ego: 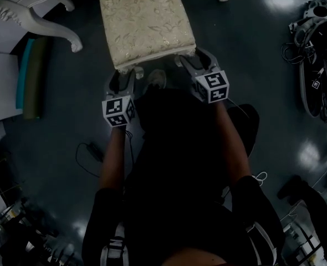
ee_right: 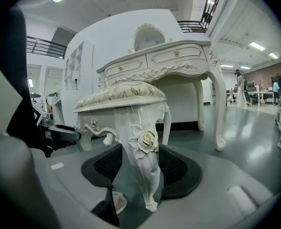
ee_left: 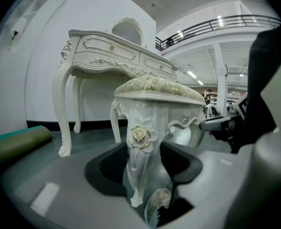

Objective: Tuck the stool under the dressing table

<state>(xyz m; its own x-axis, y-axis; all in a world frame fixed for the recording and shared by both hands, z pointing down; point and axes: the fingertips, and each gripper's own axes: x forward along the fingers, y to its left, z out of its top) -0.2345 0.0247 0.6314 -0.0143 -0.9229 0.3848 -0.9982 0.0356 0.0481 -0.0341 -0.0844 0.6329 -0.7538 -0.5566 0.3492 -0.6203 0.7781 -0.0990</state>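
A cream stool (ego: 147, 21) with a patterned cushion stands on the dark floor just ahead of me. The white carved dressing table (ego: 19, 4) is at the upper left, beyond it. My left gripper (ego: 123, 73) is at the stool's near left leg and my right gripper (ego: 192, 60) at its near right leg. In the left gripper view the rose-carved leg (ee_left: 143, 151) fills the gap between the dark pads of the left gripper (ee_left: 143, 168). In the right gripper view the other leg (ee_right: 143, 156) sits likewise in the right gripper (ee_right: 140, 168). The dressing table (ee_right: 169, 56) rises behind the stool.
A rolled green and teal mat (ego: 30, 76) lies on the floor left of the stool, beside the table's curved leg (ego: 64, 35). Equipment and cables (ego: 318, 49) lie at the right. A thin cable (ego: 88, 151) loops on the floor by my left arm.
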